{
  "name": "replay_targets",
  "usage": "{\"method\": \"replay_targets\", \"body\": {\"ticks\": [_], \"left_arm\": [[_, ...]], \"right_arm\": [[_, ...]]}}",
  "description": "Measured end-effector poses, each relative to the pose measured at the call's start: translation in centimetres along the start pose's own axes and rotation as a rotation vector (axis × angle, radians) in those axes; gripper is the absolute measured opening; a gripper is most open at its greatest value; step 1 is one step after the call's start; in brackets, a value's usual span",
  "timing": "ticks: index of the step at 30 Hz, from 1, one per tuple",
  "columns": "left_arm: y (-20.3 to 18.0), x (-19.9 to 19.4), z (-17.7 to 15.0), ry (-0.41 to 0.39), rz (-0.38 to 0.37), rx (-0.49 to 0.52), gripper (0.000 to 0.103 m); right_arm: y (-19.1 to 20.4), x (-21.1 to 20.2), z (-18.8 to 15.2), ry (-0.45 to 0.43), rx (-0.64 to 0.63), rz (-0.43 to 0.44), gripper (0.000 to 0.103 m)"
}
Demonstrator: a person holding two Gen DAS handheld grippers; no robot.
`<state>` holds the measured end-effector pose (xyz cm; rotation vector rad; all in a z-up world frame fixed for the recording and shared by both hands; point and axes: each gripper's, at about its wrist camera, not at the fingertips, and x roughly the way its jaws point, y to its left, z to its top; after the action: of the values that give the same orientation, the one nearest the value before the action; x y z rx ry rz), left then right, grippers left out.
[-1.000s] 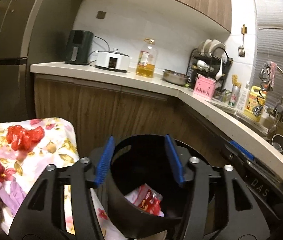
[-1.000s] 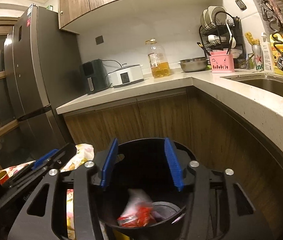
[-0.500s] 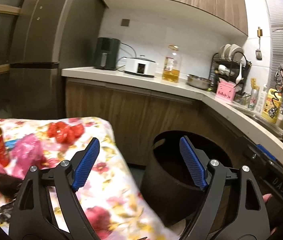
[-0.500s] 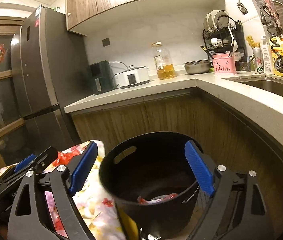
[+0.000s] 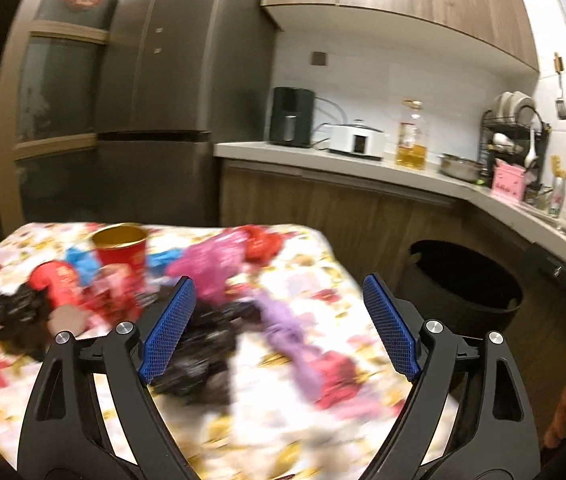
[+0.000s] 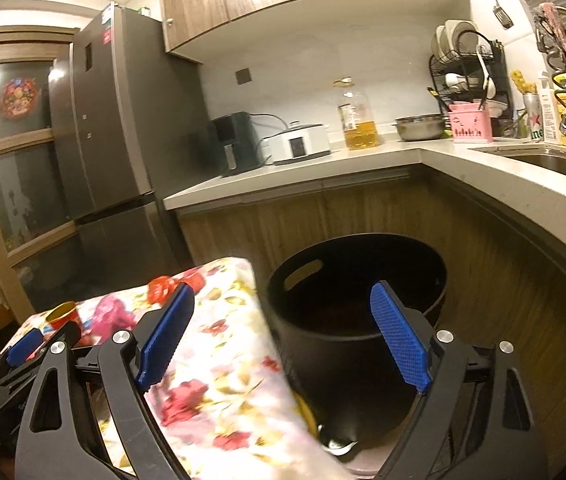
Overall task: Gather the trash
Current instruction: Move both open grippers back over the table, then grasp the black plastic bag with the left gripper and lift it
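Holding your left gripper (image 5: pixel 279 324) with its blue pads spread wide and nothing between them, you have it poised over the floral tablecloth (image 5: pixel 275 420), aimed at the litter. Your right gripper (image 6: pixel 283 336) is likewise gaping and empty, one finger over the cloth's edge and the other over the black bin (image 6: pixel 357 304), which stands on the floor just beside the table, below the counter (image 6: pixel 483 164).

Nearest the left pads lies crumpled black plastic (image 5: pixel 199 360), with a purple wrapper (image 5: pixel 291 336) just to its right. Further back sit a pink wrapper (image 5: pixel 207 264), red wrappers (image 5: pixel 59 284), scraps of blue film (image 5: pixel 83 264) and a red paper cup (image 5: pixel 123 256) standing upright. The view is motion-blurred, so the edges of each piece are hard to tell.

All of it looks light, soft and slippery. Film will likely slide or spring out of a shallow pinch, so I would bite into the thickest bunched fold of the black plastic rather than a loose corner, and close fully. The cup is thin-walled and will crush; take it across the rim or the upper wall, expecting it to deform. Keep the pads off the cloth itself, or you may drag it with the trash.
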<state>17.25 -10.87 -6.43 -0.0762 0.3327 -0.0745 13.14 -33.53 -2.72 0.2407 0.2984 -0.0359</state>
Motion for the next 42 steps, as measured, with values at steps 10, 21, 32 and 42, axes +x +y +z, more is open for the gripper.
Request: {"method": "replay_targets", "body": {"ticks": [10,21,32,42], "left_arm": [[5.9,-1.7,-2.5,0.023,0.072,-0.048,0.084],[6.7,1.2,-4.3,0.113,0.04,-0.036,0.064],[7.2,3.7,-4.8,0.203,-0.071,-0.069,0.005],[7.8,0.5,-2.6,0.081,-0.116,-0.094,0.003]], "right_arm": [[4.5,-0.6,-2.4,0.012,-0.036,0.079,0.087],[7.6,0.9,-4.2,0.044,-0.087,0.101,0.087],[9.5,3.9,-6.1,0.102,-0.122,0.113,0.082],[11.1,7.4,-7.4,0.151,-0.138,0.104,0.075]]}}
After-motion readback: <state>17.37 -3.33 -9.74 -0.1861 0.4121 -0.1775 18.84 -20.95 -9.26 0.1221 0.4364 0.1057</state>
